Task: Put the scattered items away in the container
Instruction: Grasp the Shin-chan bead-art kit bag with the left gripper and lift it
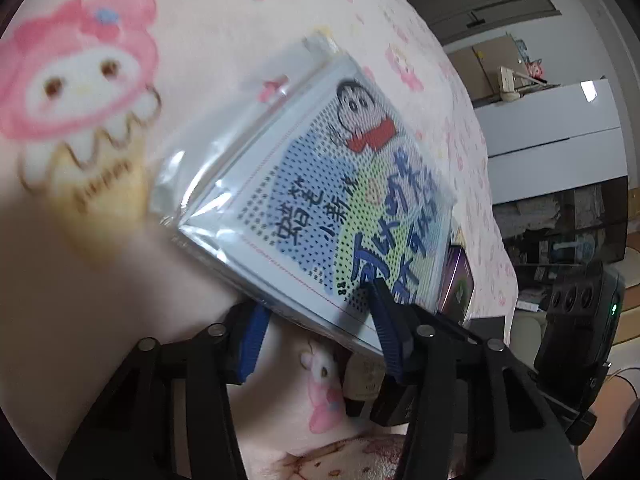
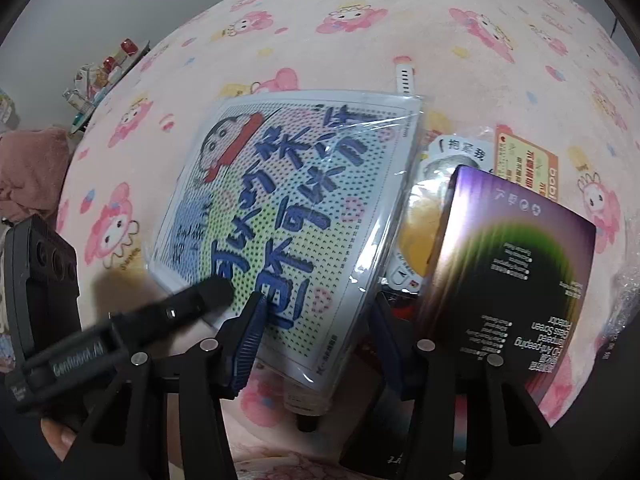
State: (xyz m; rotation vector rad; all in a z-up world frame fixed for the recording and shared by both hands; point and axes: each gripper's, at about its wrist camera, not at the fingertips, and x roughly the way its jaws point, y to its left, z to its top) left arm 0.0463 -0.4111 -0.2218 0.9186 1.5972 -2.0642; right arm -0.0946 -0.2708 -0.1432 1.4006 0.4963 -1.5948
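Observation:
A flat cartoon-print packet (image 1: 320, 200) in a clear plastic bag hangs tilted above the pink blanket (image 1: 200, 20). My left gripper (image 1: 316, 300) is shut on its lower edge, one blue finger on the printed face and the other under it. The right wrist view shows the same packet (image 2: 288, 208), with my right gripper (image 2: 318, 300) shut on its near corner in the same way. The left gripper's black finger (image 2: 216, 292) rests on the packet's left part. No container shows in either view.
A purple screen-protector box (image 2: 508, 272) leans just right of my right gripper. Behind it lie an orange card packet (image 2: 524, 160), a round white-and-yellow packet (image 2: 424, 208) and a white watch strap (image 2: 402, 80). Bubble wrap (image 2: 624, 292) sits at the far right. White furniture (image 1: 552, 120) stands beyond the bed.

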